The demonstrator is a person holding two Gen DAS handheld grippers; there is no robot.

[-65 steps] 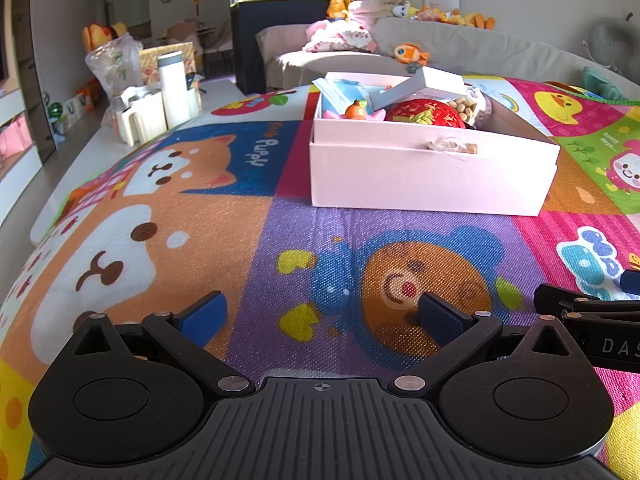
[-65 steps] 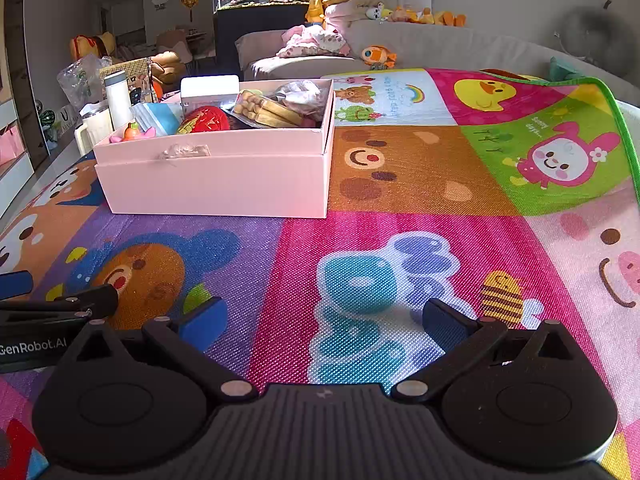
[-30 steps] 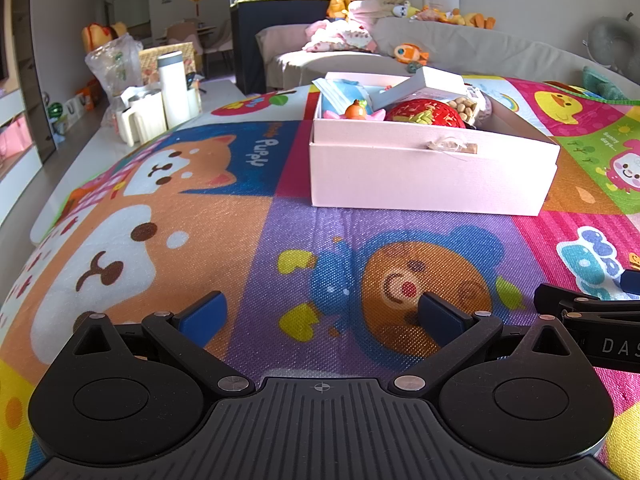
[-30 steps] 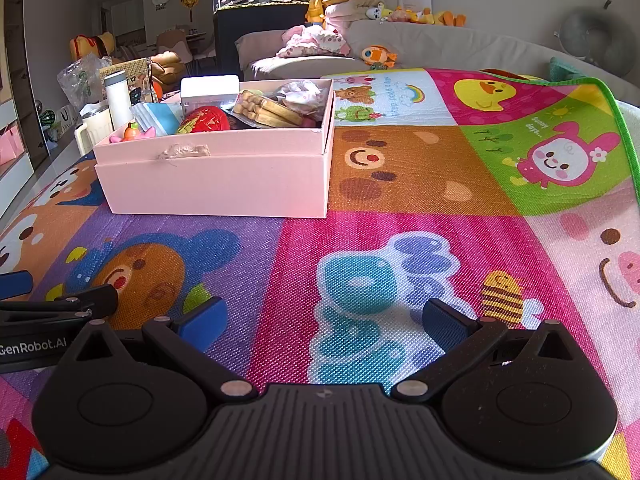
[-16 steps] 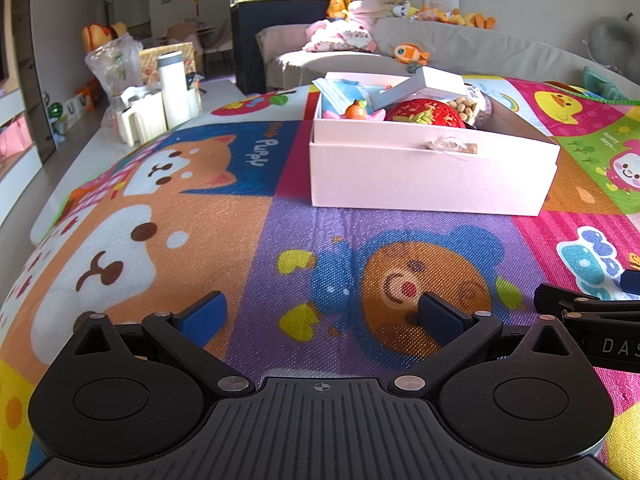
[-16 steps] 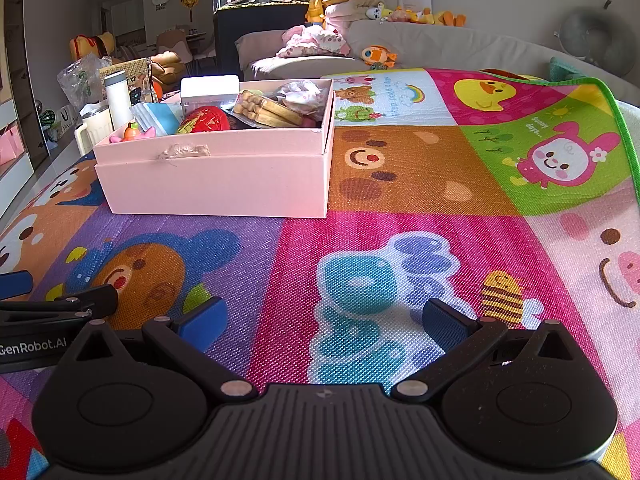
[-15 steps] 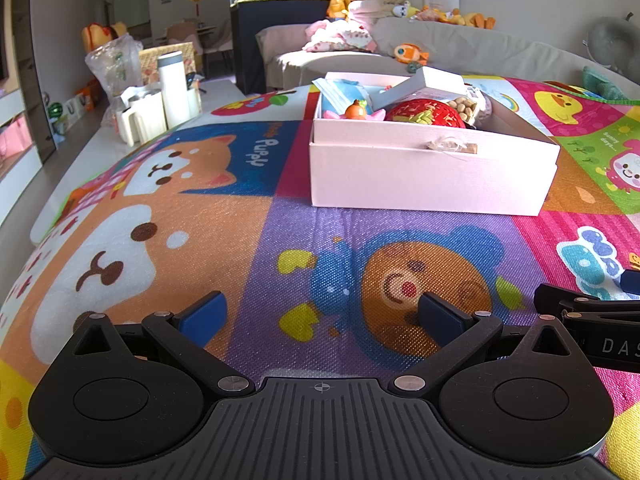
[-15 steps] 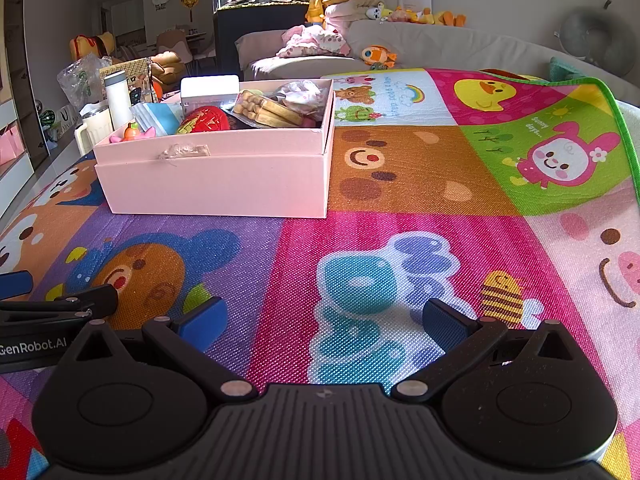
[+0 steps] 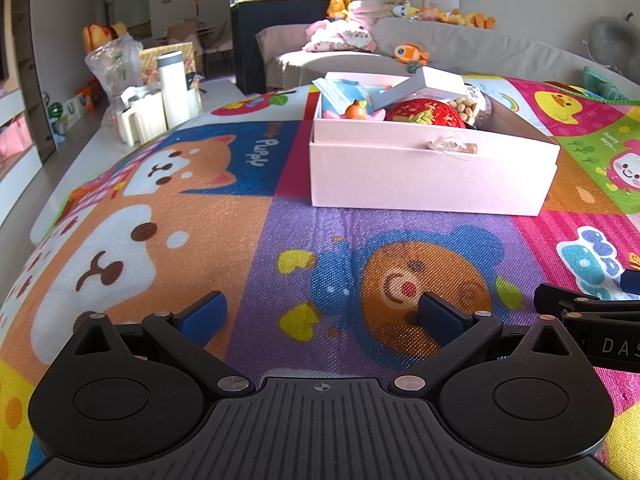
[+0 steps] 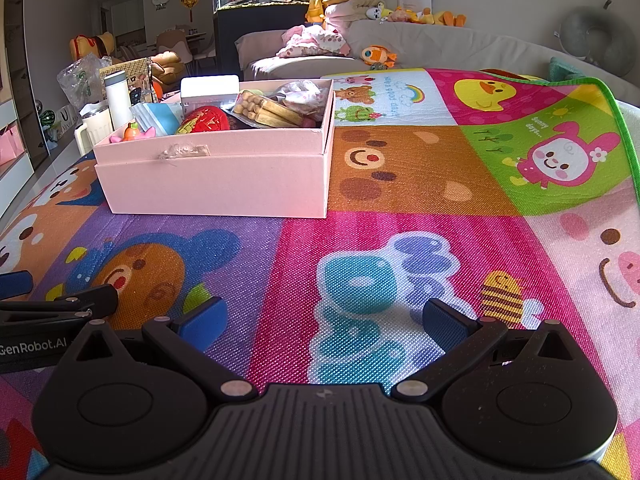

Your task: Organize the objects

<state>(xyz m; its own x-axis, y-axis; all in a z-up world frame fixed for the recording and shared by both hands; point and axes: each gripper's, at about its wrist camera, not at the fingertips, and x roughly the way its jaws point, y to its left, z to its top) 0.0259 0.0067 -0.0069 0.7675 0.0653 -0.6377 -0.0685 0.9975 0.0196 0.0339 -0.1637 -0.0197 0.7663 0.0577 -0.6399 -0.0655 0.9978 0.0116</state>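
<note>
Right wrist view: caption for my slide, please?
Open right gripper rests low on cartoon play mat, facing full pink box.

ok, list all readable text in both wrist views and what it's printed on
"Puppy": blue dog panel of the play mat.
"Sunny days...": green panel of the mat.
"DAS", cut off at the frame edge: right gripper body, seen from the left wrist.
"GenRobot.AI": left gripper body, seen from the right wrist.
Too small to read: rainbow panel lettering, paper on the wall.

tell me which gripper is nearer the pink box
Roughly even, the left slightly nearer. The left gripper faces the pink box nearly head-on; the right gripper sits off to its right, box ahead-left. Both rest low, open.
</note>
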